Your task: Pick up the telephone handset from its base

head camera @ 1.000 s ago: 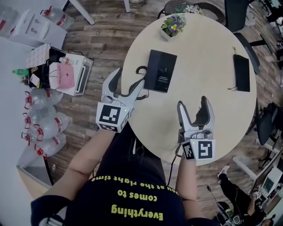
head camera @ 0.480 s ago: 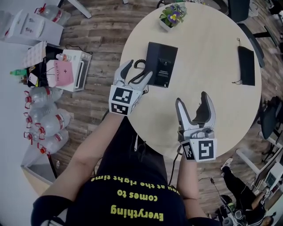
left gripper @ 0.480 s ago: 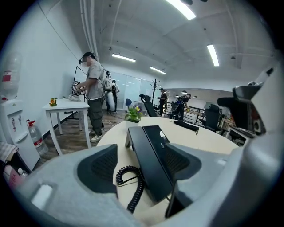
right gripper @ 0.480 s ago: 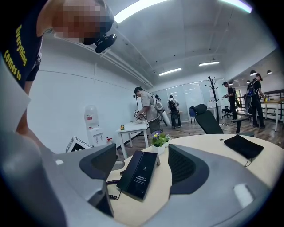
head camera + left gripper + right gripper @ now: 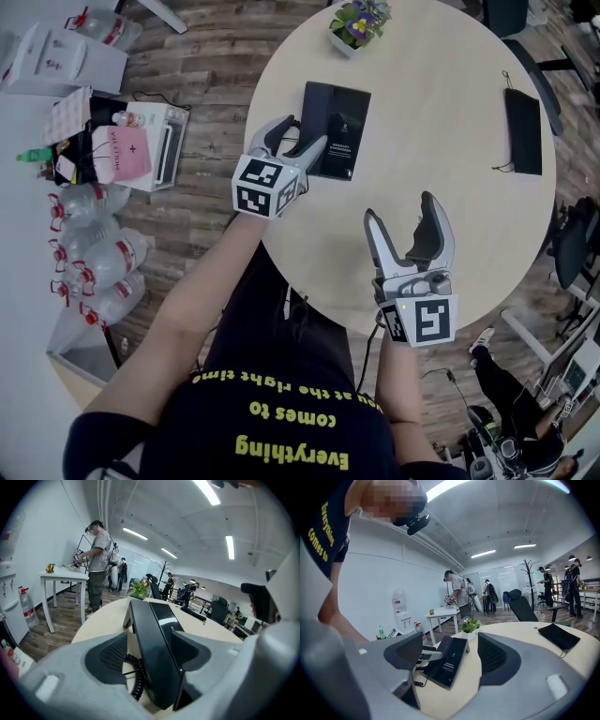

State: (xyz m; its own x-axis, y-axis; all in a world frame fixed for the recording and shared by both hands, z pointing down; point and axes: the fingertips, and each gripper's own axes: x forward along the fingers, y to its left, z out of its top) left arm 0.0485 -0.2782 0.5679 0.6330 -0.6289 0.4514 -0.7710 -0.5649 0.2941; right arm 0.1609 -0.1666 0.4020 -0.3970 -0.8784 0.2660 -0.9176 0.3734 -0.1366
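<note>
The black telephone base [image 5: 345, 131] lies on the round beige table [image 5: 450, 169], with the black handset [image 5: 314, 103] resting along its left side. My left gripper [image 5: 298, 141] is at the handset's near end. In the left gripper view the handset [image 5: 150, 634] runs between the two jaws of my left gripper [image 5: 154, 663], which are closing. A gap with the coiled cord [image 5: 136, 679] remains beside the left pad. My right gripper [image 5: 408, 230] hovers open over the table's near part with nothing in it; its view shows the phone [image 5: 447, 660] ahead.
A small pot of flowers [image 5: 354, 23] stands at the table's far edge, behind the phone. A flat black pouch [image 5: 523, 117] lies at the table's right. Water bottles [image 5: 89, 253] and boxes [image 5: 117, 155] sit on the wooden floor to the left.
My left gripper moved forward and down from the table's left edge to the phone, and its jaws now straddle the handset. The right gripper stayed where it was.
</note>
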